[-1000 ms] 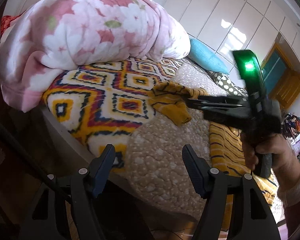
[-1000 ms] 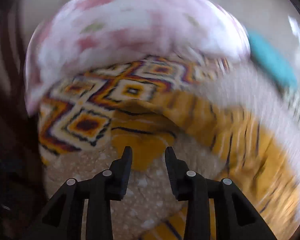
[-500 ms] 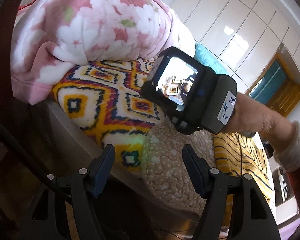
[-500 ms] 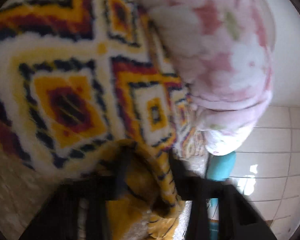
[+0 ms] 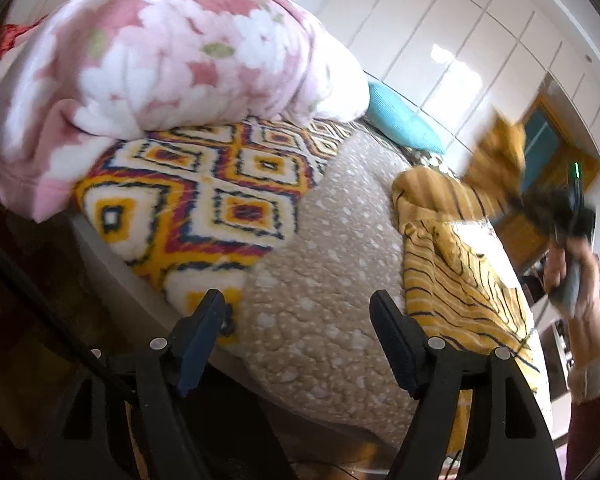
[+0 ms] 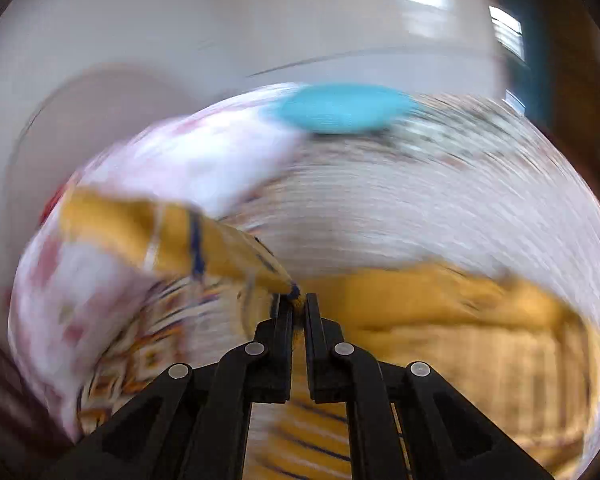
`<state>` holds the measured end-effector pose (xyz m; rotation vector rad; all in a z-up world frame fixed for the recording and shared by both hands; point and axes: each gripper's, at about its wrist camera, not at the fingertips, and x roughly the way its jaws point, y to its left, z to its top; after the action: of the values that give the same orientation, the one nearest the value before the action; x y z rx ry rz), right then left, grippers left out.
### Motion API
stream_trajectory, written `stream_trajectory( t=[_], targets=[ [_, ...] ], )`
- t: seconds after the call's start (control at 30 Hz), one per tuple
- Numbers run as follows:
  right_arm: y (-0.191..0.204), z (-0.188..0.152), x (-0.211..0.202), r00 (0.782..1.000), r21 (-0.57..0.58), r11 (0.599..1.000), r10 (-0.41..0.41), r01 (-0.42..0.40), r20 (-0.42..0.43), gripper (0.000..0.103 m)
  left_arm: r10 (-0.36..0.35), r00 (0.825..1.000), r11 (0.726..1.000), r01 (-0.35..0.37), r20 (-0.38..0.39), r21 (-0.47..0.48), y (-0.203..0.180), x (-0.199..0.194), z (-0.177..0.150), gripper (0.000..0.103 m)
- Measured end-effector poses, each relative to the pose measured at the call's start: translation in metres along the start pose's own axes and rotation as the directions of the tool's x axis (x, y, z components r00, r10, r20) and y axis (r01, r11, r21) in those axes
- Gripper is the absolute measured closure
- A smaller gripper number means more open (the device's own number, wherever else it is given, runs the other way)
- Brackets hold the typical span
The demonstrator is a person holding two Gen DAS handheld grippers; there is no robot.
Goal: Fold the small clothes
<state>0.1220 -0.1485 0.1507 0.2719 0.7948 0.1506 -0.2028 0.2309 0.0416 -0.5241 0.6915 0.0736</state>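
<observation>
A yellow garment with dark stripes (image 5: 452, 264) lies on the beige quilted bed cover (image 5: 332, 280). At the right edge of the left wrist view, a person's hand (image 5: 580, 280) holds my right gripper (image 5: 556, 208), blurred, with a yellow piece of the garment (image 5: 496, 152) lifted off the bed. In the right wrist view my right gripper (image 6: 296, 300) is shut on the end of that striped sleeve (image 6: 160, 236), which trails up to the left. The garment's body (image 6: 440, 320) lies below. My left gripper (image 5: 296, 300) hovers over the bed's near edge, its jaws opening with nothing between them.
A pink floral blanket (image 5: 172, 52) is heaped at the back left on a diamond-patterned fleece (image 5: 204, 192). A teal pillow (image 5: 400, 120) lies behind, before white wardrobe doors (image 5: 460, 40). The bed's edge drops off at the lower left.
My right gripper closed on the garment's sleeve and swung from in front of the left camera to the far right, lifting the sleeve. My left jaws spread slightly.
</observation>
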Motion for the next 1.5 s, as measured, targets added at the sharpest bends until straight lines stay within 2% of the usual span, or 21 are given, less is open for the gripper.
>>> stream_trajectory(
  t=[0.07, 0.17, 0.3, 0.4, 0.53, 0.6, 0.67, 0.73, 0.8, 0.87, 0.93, 0.97, 1.03, 1.1, 1.13, 1.17, 1.2, 1.27, 1.37, 1.43, 1.5],
  targets=[
    [-0.063, -0.020, 0.007, 0.994, 0.082, 0.993, -0.081, 0.086, -0.071, 0.098, -0.010, 1.000, 1.000, 0.010, -0.028, 0.020, -0.013, 0.010, -0.002, 0.029],
    [-0.135, -0.061, 0.018, 0.977, 0.172, 0.974, -0.117, 0.148, -0.176, 0.097, -0.030, 0.998, 0.998, 0.033, -0.062, 0.051, -0.031, 0.019, -0.006, 0.029],
    [-0.181, -0.101, 0.010, 0.977, 0.235, 0.963, -0.085, 0.131, -0.196, 0.096, -0.024, 0.996, 0.992, 0.034, -0.084, 0.122, -0.062, 0.028, -0.010, 0.029],
    [-0.197, -0.112, -0.004, 0.984, 0.247, 0.965, -0.048, 0.090, -0.171, 0.096, -0.017, 0.995, 0.986, 0.033, -0.101, 0.162, -0.081, 0.033, -0.011, 0.029],
    [-0.214, -0.117, -0.035, 0.994, 0.232, 0.969, -0.059, 0.080, -0.096, 0.095, -0.014, 0.993, 0.975, 0.040, -0.120, 0.217, -0.108, 0.047, -0.010, 0.028],
    [-0.221, -0.115, -0.047, 0.995, 0.236, 0.967, -0.078, 0.091, -0.065, 0.090, -0.027, 0.992, 0.968, 0.057, -0.127, 0.246, -0.124, 0.057, -0.002, 0.028],
    [-0.228, -0.111, -0.054, 0.995, 0.230, 0.969, -0.088, 0.094, -0.037, 0.083, -0.041, 0.991, 0.961, 0.075, -0.131, 0.268, -0.141, 0.069, 0.009, 0.021],
    [-0.232, -0.104, -0.056, 0.998, 0.235, 0.970, -0.053, 0.057, -0.026, 0.082, -0.036, 0.989, 0.952, 0.077, -0.142, 0.297, -0.162, 0.093, 0.026, 0.020],
    [-0.236, -0.096, -0.054, 1.000, 0.268, 0.963, 0.017, -0.015, -0.006, 0.079, -0.025, 0.988, 0.941, 0.075, -0.153, 0.331, -0.183, 0.119, 0.044, 0.020],
    [-0.238, -0.085, -0.045, 0.999, 0.295, 0.954, 0.053, -0.051, 0.000, 0.058, -0.034, 0.985, 0.933, 0.092, -0.170, 0.349, -0.208, 0.156, 0.066, 0.020],
    [-0.239, -0.072, -0.030, 1.000, 0.295, 0.955, 0.027, -0.023, -0.010, 0.045, -0.036, 0.977, 0.933, 0.108, -0.208, 0.343, -0.225, 0.194, 0.083, 0.020],
    [-0.239, -0.065, -0.017, 0.999, 0.290, 0.957, -0.016, 0.025, -0.032, 0.044, -0.039, 0.974, 0.935, 0.115, -0.225, 0.335, -0.230, 0.208, 0.088, 0.020],
    [-0.239, -0.054, 0.005, 0.996, 0.288, 0.954, -0.063, 0.079, -0.065, 0.044, -0.031, 0.957, 0.937, 0.129, -0.289, 0.326, -0.239, 0.252, 0.098, 0.020],
    [-0.238, -0.047, 0.019, 0.992, 0.276, 0.954, -0.103, 0.121, -0.078, 0.044, 0.008, 0.941, 0.938, 0.110, -0.338, 0.329, -0.244, 0.290, 0.103, 0.020],
    [-0.237, -0.044, 0.024, 0.989, 0.264, 0.954, -0.126, 0.144, -0.083, 0.054, 0.029, 0.935, 0.938, 0.098, -0.355, 0.333, -0.247, 0.305, 0.103, 0.020],
    [-0.237, -0.043, 0.026, 0.988, 0.255, 0.956, -0.127, 0.144, -0.084, 0.089, 0.042, 0.931, 0.937, 0.089, -0.363, 0.337, -0.247, 0.314, 0.103, 0.020],
    [-0.236, -0.043, 0.028, 0.989, 0.242, 0.961, -0.113, 0.132, -0.091, 0.096, 0.068, 0.926, 0.938, 0.067, -0.371, 0.340, -0.247, 0.327, 0.103, 0.020],
    [-0.234, -0.045, 0.013, 0.995, 0.244, 0.965, -0.090, 0.097, -0.043, 0.096, 0.075, 0.917, 0.947, 0.058, -0.391, 0.316, -0.244, 0.340, 0.103, 0.023],
    [-0.243, -0.059, -0.021, 0.998, 0.259, 0.965, -0.058, 0.050, 0.023, 0.096, 0.037, 0.909, 0.961, 0.082, -0.415, 0.264, -0.238, 0.347, 0.103, 0.028],
    [-0.255, -0.068, -0.028, 0.999, 0.279, 0.959, -0.054, 0.049, 0.011, 0.095, 0.033, 0.915, 0.956, 0.088, -0.402, 0.280, -0.239, 0.346, 0.100, 0.029],
    [-0.272, -0.085, -0.027, 0.996, 0.293, 0.952, -0.082, 0.091, -0.043, 0.094, 0.060, 0.920, 0.942, 0.076, -0.387, 0.327, -0.241, 0.346, 0.095, 0.034]
  ],
)
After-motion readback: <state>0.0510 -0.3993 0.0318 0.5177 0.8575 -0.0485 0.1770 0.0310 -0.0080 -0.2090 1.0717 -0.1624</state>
